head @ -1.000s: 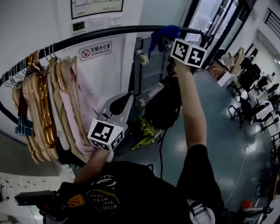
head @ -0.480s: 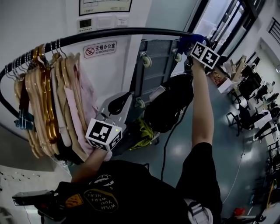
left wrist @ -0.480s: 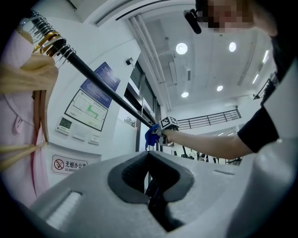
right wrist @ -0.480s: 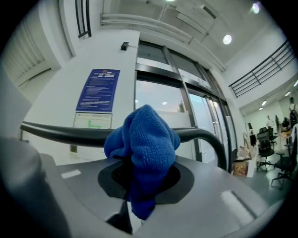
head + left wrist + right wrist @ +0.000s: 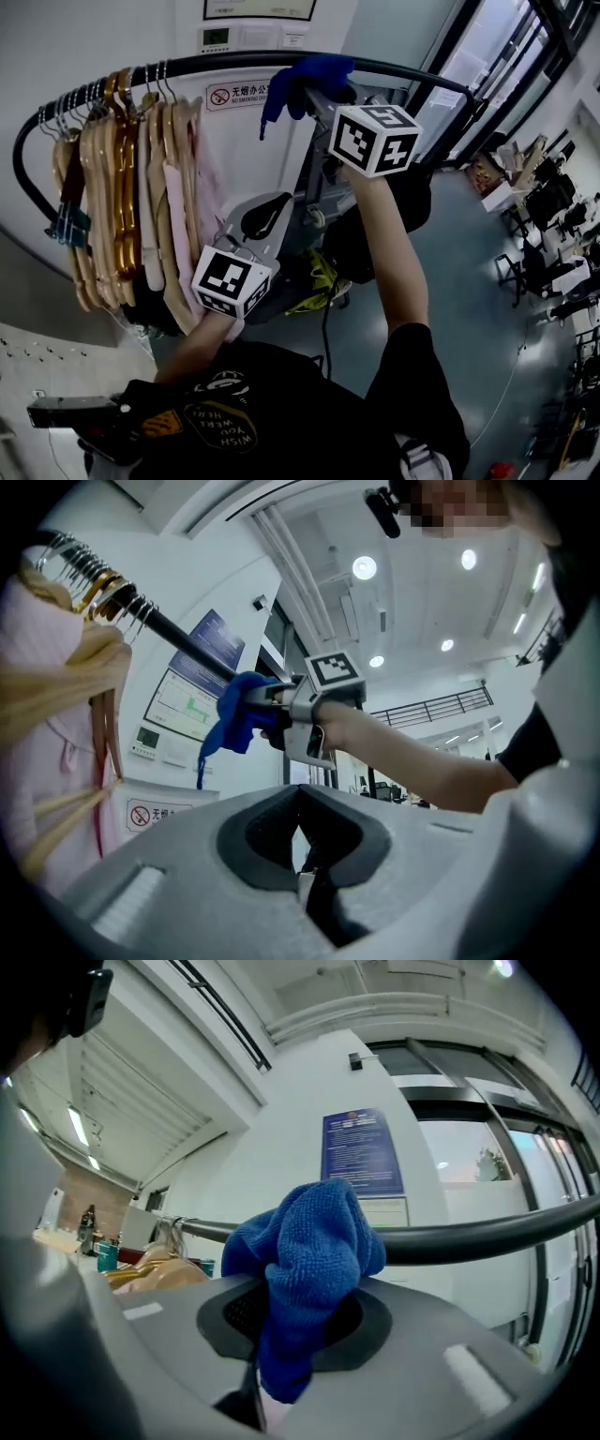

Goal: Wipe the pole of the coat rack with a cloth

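Wall [image 5: 94,37] behind, right hand-held gripper [image 5: 328,98] clamping cloth [image 5: 305,75] on pole [image 5: 487,1238], left hand-held gripper [image 5: 300,850] closed

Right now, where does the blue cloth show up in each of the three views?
Head view: the blue cloth is at top centre, on the black pole.
Left gripper view: left of centre, up at the pole, far beyond the jaws.
Right gripper view: centre, held by the right gripper against the pole.
Shared landmark: the black pole.
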Available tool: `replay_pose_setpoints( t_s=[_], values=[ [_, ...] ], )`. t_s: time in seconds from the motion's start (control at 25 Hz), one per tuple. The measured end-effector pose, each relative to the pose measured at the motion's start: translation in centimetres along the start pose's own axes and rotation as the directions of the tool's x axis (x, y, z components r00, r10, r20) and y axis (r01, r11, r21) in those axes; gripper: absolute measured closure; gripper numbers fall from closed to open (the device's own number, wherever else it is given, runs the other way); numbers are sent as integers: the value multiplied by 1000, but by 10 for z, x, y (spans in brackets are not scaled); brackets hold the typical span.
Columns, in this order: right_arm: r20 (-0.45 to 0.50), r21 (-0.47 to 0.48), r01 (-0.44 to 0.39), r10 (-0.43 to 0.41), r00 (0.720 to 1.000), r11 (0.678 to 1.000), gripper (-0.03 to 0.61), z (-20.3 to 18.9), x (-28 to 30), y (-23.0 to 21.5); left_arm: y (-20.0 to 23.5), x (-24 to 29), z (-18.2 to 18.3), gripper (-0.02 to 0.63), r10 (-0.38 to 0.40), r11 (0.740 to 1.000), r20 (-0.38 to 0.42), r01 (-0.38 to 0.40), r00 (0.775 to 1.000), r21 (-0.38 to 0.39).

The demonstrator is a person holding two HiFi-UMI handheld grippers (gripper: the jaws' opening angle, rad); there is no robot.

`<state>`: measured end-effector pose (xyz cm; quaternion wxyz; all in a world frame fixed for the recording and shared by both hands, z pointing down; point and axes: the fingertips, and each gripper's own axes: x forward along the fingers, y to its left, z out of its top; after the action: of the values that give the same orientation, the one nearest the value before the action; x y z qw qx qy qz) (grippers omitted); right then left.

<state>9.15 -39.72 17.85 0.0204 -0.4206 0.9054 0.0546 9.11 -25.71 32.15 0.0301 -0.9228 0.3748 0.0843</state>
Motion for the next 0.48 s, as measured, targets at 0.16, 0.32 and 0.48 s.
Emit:
replay_pose_setpoints(
  t_s=[0.16,0.32,0.48],
  values=[
    [7,-6,-114,114,994,994,493,1,33,72,0,-9,4,615,19,1000,5,-19,1000,20],
    [18,-25,-211,211,977,977,494,0,54,112,2,-12,-2,615,24,1000,-6,-24,1000,-17],
    [33,21,-119,118,992,993,494,-2,35,55,0,-11,-2,615,9,1000,-3,-9,1000,-27]
  ],
)
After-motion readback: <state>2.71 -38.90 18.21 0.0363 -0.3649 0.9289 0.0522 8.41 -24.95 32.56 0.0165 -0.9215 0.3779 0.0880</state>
